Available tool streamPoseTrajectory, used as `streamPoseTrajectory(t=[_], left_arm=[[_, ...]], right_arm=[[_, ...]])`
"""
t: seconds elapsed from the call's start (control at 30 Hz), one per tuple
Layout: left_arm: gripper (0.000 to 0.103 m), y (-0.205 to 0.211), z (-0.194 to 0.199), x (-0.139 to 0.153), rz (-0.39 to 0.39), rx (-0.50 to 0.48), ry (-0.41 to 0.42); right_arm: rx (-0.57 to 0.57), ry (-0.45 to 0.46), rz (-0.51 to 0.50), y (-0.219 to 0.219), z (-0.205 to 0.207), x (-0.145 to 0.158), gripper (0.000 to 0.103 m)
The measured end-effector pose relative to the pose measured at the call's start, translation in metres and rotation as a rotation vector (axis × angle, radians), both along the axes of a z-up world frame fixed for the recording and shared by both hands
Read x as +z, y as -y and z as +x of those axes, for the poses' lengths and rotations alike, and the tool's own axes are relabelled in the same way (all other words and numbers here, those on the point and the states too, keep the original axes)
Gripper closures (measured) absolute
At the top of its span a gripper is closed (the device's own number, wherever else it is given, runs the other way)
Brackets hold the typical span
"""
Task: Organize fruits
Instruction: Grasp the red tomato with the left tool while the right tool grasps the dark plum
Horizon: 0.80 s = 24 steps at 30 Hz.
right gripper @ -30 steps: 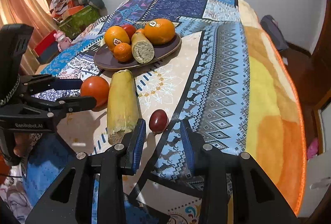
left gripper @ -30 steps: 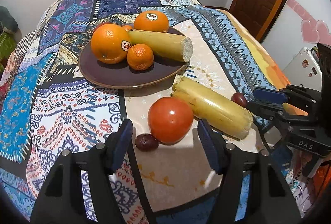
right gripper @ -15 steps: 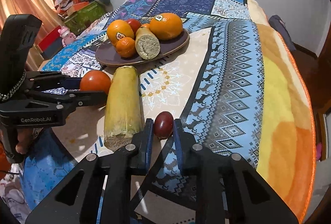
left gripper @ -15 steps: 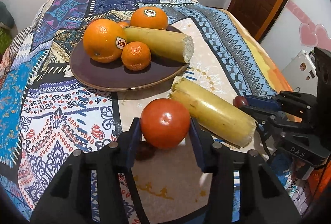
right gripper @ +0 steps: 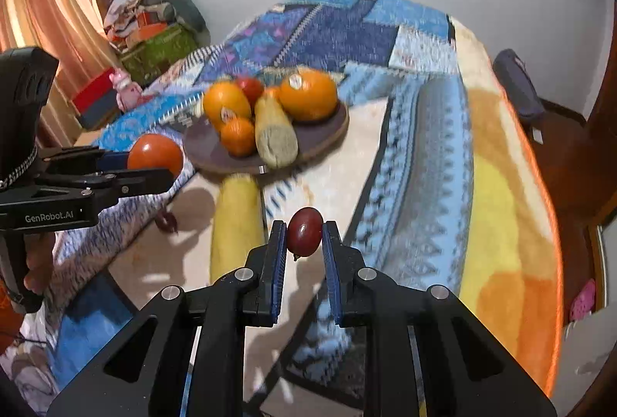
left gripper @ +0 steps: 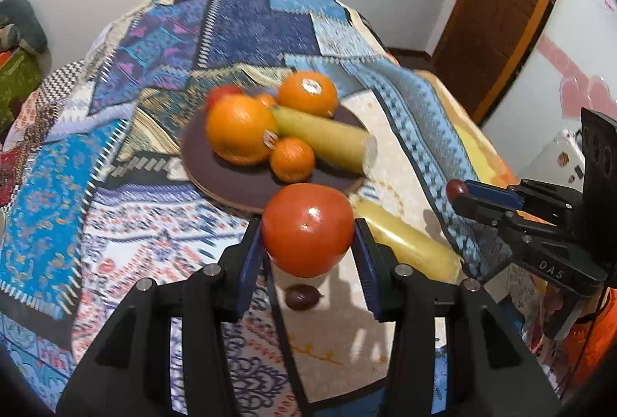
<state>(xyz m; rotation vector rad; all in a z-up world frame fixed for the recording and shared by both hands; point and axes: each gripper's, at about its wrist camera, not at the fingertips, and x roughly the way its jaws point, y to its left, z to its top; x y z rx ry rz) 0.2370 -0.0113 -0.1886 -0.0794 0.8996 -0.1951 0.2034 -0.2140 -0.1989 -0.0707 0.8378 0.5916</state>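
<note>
Left wrist: left tongs clamp a glossy red-orange tomato; right tongs pinch a small maroon fruit.

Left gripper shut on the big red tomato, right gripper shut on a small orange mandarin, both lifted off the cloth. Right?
Not quite. The right gripper is shut on a small dark red oval fruit, not a mandarin, as the right wrist view shows. The left gripper is shut on the big red tomato, both lifted.
</note>
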Motion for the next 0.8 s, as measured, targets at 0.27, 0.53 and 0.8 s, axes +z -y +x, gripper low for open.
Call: streamPoseTrajectory(t=[0.27, 0.53, 0.8], left_arm=[[0.057, -0.032, 0.015, 0.013, 0.010, 0.080, 0.028], [0.057, -0.049, 0.037, 0.001, 0.013, 0.109, -0.009], [0.057, -0.040, 0.053, -0.019, 0.016, 0.084, -0.046]], right_arm=[[-0.002, 0.070, 0.026, -0.015, 0.023, 0.023, 0.086], [-0.009, 0.092, 0.004, -0.032, 0.058, 0.022, 0.086], [-0.007, 0.043, -0.035, -0.047, 0.087, 0.004, 0.086]])
